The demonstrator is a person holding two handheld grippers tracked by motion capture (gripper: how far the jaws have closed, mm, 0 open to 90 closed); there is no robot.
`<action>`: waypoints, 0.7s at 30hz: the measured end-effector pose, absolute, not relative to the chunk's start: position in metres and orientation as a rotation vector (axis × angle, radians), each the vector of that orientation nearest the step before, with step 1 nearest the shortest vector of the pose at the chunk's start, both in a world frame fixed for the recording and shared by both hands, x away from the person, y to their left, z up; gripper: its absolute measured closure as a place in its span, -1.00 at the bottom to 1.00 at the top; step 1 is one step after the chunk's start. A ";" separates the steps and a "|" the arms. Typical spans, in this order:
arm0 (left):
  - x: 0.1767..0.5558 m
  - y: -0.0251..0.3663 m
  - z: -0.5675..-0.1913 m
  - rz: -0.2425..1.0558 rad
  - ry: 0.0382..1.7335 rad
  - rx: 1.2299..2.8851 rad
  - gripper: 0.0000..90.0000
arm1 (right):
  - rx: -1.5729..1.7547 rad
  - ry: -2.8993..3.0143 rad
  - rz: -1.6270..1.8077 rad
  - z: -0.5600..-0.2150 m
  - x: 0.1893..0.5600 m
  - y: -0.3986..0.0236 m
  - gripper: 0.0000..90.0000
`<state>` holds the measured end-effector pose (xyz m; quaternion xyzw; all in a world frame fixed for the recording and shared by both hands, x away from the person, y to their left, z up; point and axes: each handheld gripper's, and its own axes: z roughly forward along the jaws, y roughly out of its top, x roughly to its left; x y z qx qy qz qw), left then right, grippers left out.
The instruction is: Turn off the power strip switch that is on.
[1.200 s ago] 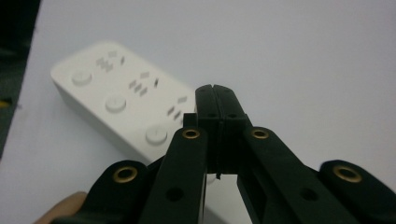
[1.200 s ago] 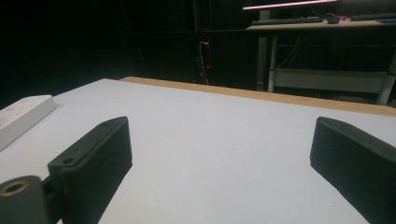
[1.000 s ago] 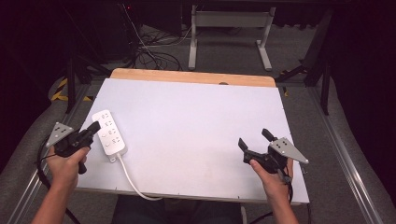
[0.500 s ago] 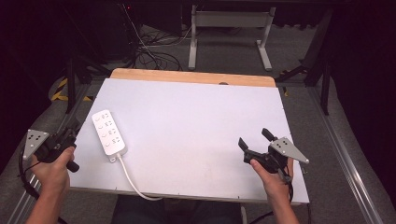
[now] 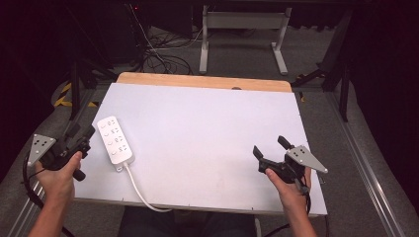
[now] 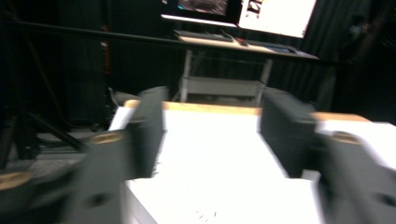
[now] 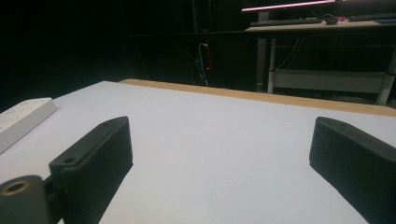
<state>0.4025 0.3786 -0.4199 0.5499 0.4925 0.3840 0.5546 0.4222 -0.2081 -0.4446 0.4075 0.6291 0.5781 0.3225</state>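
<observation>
Power strip [image 5: 114, 142]: flat on table [image 5: 207, 123], left side, cord trailing over near edge, ungrasped. Left gripper [image 5: 83, 138]: jaws apart, empty, just off table's left edge. Right gripper [image 5: 271, 148]: spread, empty, well apart. Handling judged not begun.

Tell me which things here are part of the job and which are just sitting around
Part of the job:
- power strip with its white cord, lying at the table's left
- left gripper, open, just off the table's left edge
- right gripper, open, holding nothing

Just there:
- white table
- floor cables behind the table
- metal desk frame beyond it
</observation>
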 end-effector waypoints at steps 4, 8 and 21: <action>0.404 0.376 -0.421 0.926 1.194 1.303 -0.78 | 1.072 1.654 1.516 -0.445 0.422 -0.208 -0.85; 0.405 0.375 -0.421 0.943 1.187 1.320 -0.79 | 1.070 1.651 1.515 -0.445 0.422 -0.208 -0.85; 0.406 0.372 -0.422 0.935 1.182 1.355 -0.91 | 1.070 1.646 1.510 -0.444 0.422 -0.208 -0.85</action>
